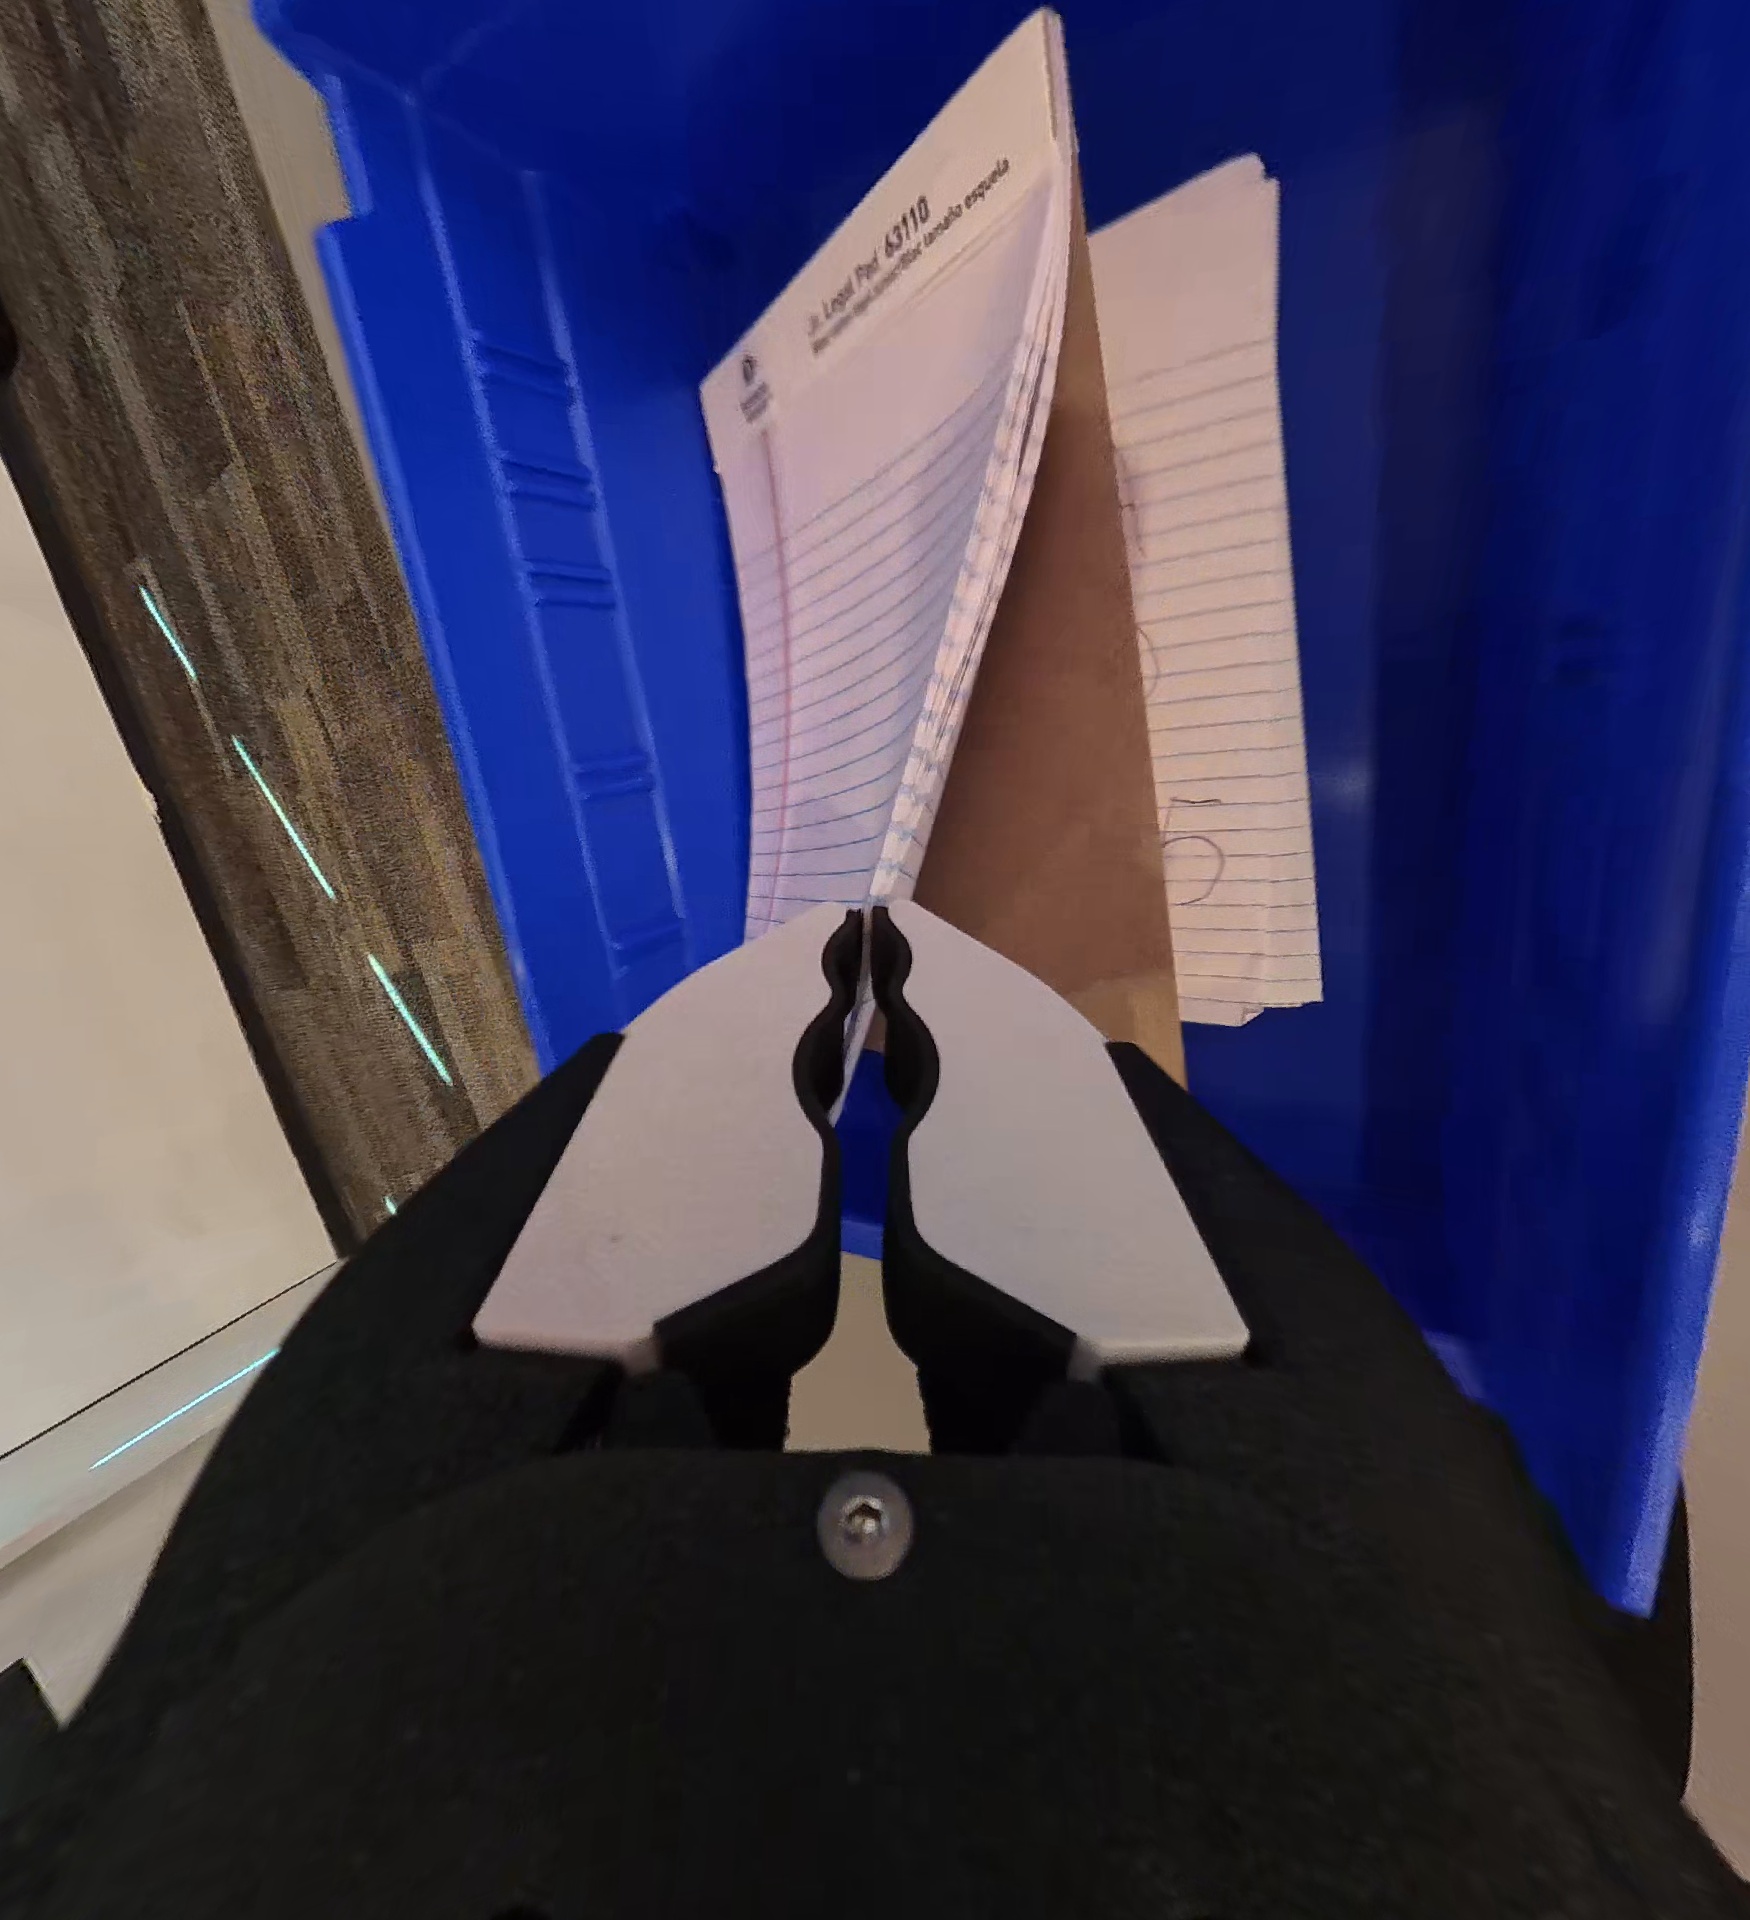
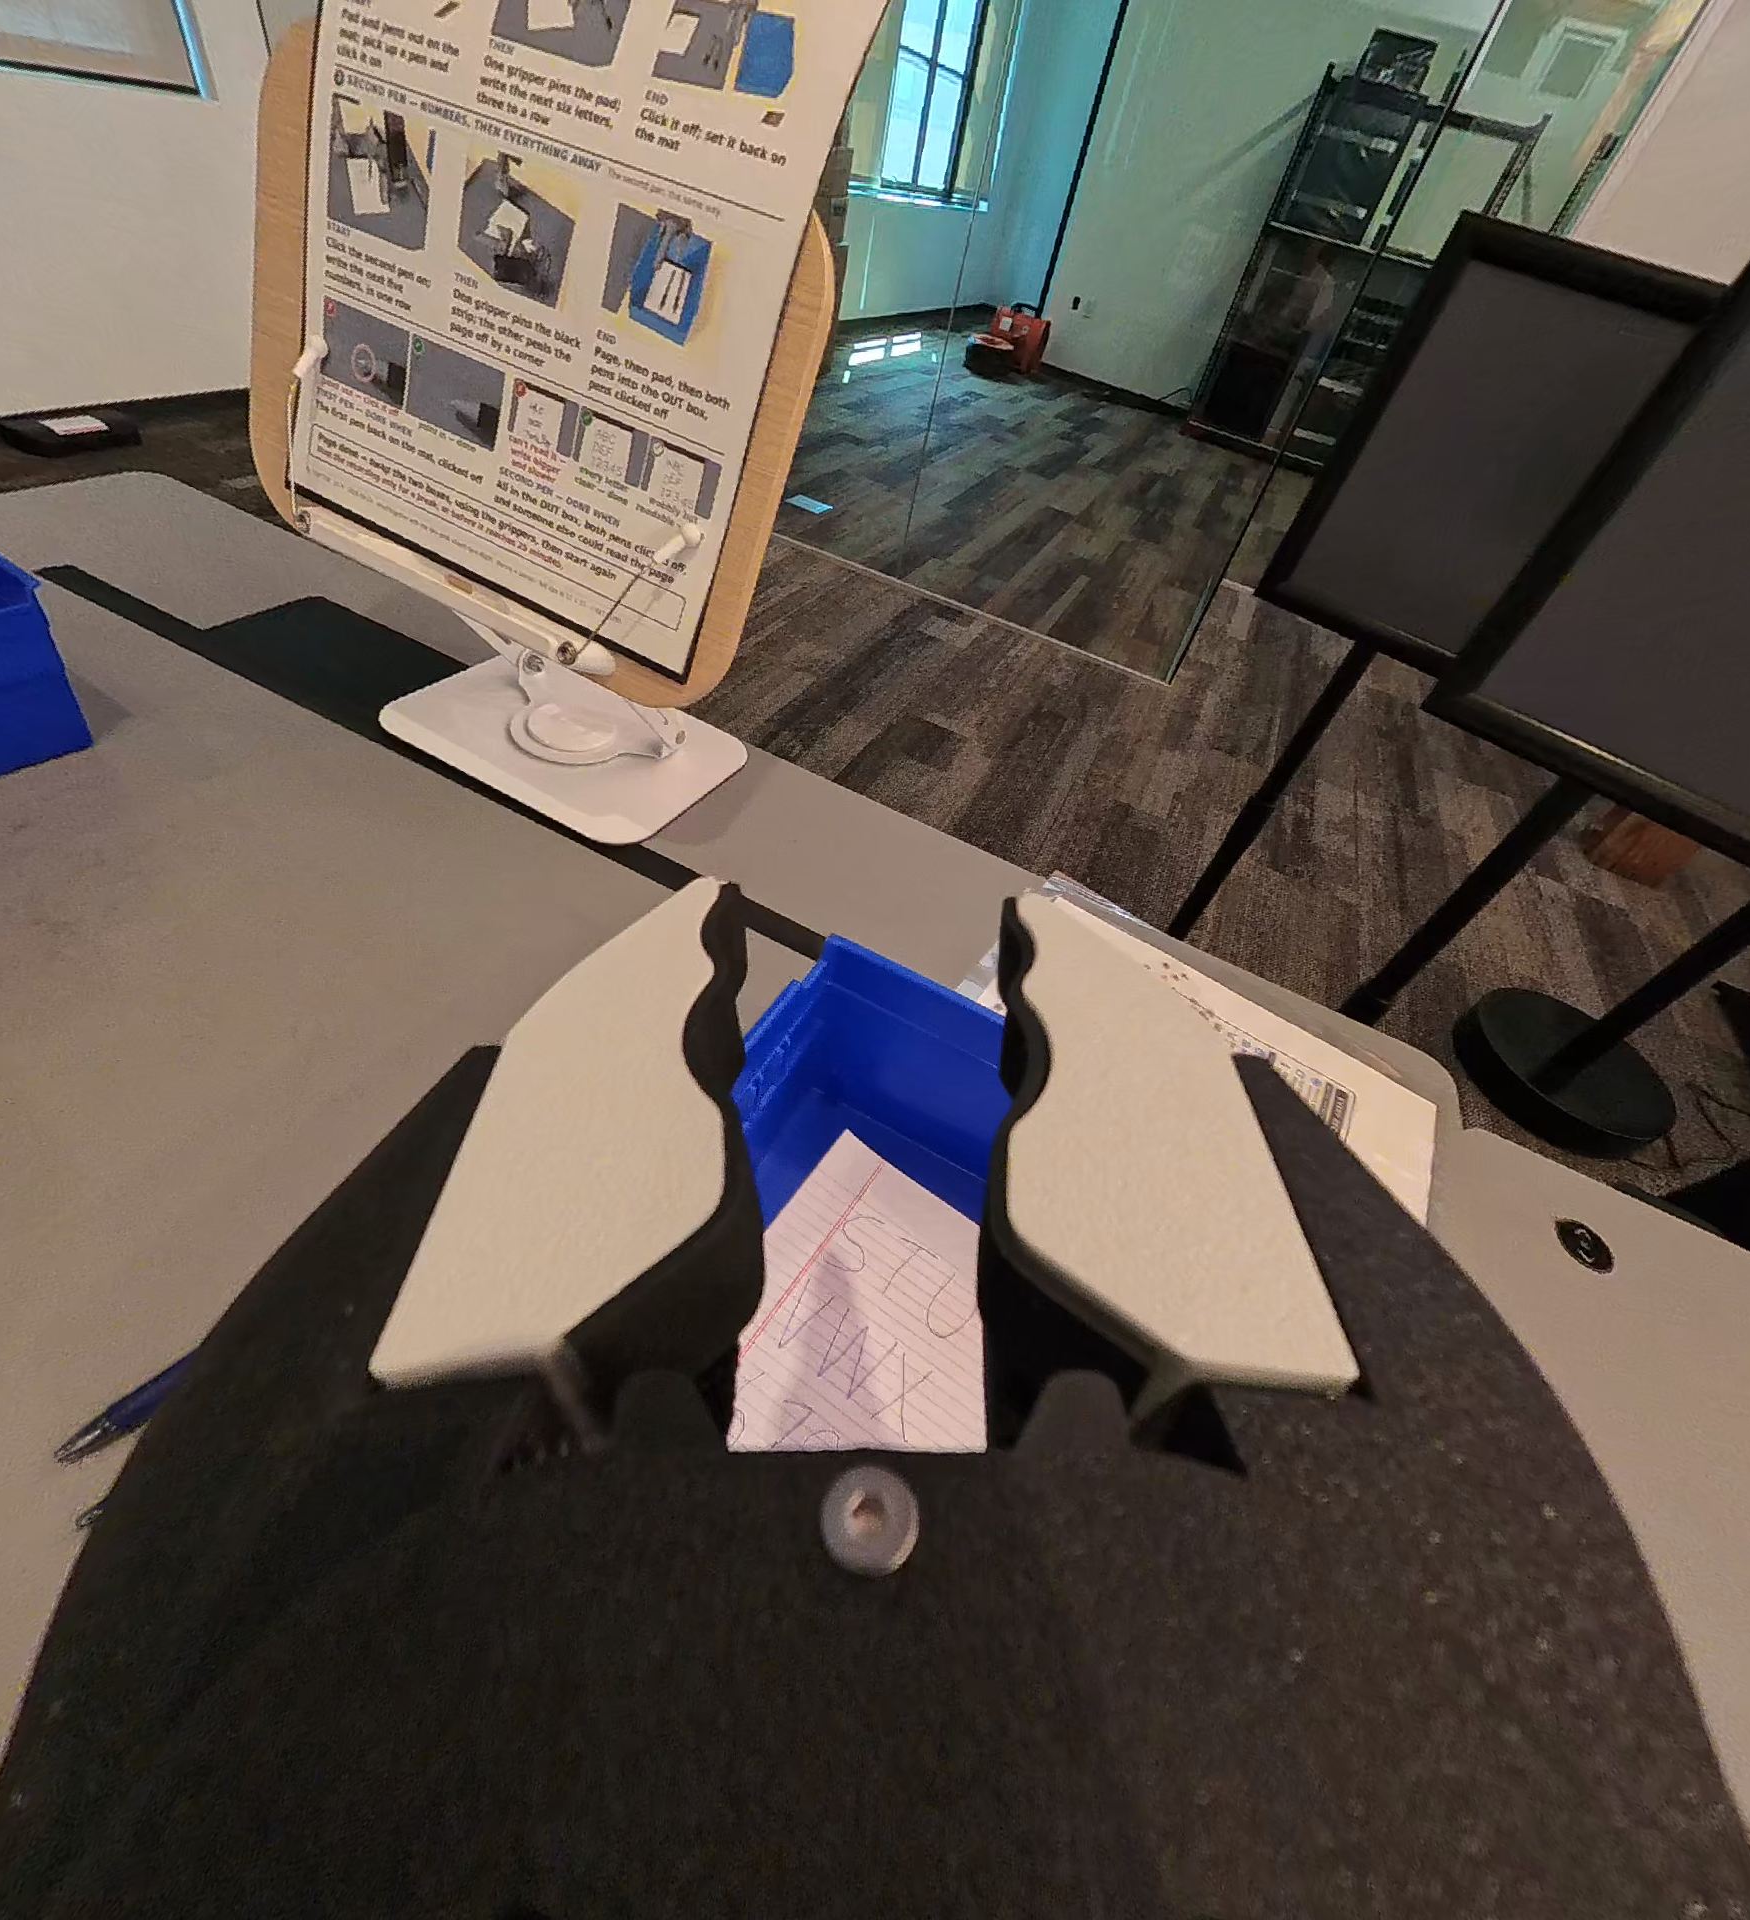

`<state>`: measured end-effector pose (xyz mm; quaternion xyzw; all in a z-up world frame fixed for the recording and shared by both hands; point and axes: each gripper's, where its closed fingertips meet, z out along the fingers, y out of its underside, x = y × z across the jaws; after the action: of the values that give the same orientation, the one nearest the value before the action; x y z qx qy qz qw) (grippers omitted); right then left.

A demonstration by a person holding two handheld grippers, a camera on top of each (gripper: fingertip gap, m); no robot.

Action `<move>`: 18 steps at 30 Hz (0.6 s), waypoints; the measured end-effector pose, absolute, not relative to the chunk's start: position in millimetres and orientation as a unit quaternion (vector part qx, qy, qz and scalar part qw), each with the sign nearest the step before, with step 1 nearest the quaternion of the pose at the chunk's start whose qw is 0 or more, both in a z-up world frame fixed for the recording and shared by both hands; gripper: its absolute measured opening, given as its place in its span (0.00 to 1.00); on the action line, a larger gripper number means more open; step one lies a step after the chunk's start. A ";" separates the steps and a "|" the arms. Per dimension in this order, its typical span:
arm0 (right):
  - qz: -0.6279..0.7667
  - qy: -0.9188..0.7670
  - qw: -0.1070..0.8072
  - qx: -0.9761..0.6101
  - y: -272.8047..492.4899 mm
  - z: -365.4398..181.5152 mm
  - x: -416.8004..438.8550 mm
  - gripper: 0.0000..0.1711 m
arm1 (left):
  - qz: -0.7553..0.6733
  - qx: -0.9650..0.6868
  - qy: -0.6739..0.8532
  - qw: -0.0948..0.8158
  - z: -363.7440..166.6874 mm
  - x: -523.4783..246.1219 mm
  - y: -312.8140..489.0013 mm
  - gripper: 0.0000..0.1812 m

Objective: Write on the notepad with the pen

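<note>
Left black-and-white two-finger gripper (image 1: 868, 916) clamped on bottom edge of white lined notepad (image 1: 881, 582), held over deep blue plastic bin (image 1: 1536, 623). Blue ballpoint pen (image 2: 118, 1415) lying on grey table (image 2: 227, 987), left of right gripper (image 2: 866, 920). Right gripper spread wide, holding nothing, angled down above written lined sheet (image 2: 866, 1320).

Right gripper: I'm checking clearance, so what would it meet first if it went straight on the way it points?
Probably the written page lying in the blue bin, both framed between the open right gripper's fingers; depth is unclear.

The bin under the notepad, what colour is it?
Bright blue plastic. The bin shows best in the left wrist view, behind the notepad that the left gripper holds.
</note>
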<state>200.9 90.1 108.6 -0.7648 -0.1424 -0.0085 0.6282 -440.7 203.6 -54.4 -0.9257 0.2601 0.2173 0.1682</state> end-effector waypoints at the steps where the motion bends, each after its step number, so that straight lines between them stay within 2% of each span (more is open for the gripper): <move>1: -0.007 -0.144 0.628 -0.765 91.3 108.3 199.0 0.27 | 0.213 -0.927 0.256 0.171 -49.2 -443.6 204.8 0.01; 11: 0.000 -0.187 0.605 -0.774 110.1 97.3 167.0 0.27 | 0.192 -0.932 0.234 0.200 -5.1 -460.0 206.4 0.01; 18: 0.109 -0.202 0.595 -0.770 122.6 92.3 121.0 0.27 | 0.178 -0.931 0.236 0.212 2.9 -457.0 197.2 0.01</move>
<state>121.0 122.6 92.3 -0.7702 -0.2025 0.1091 0.5949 -457.0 197.2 2.9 -0.9315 0.2357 0.1784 0.2121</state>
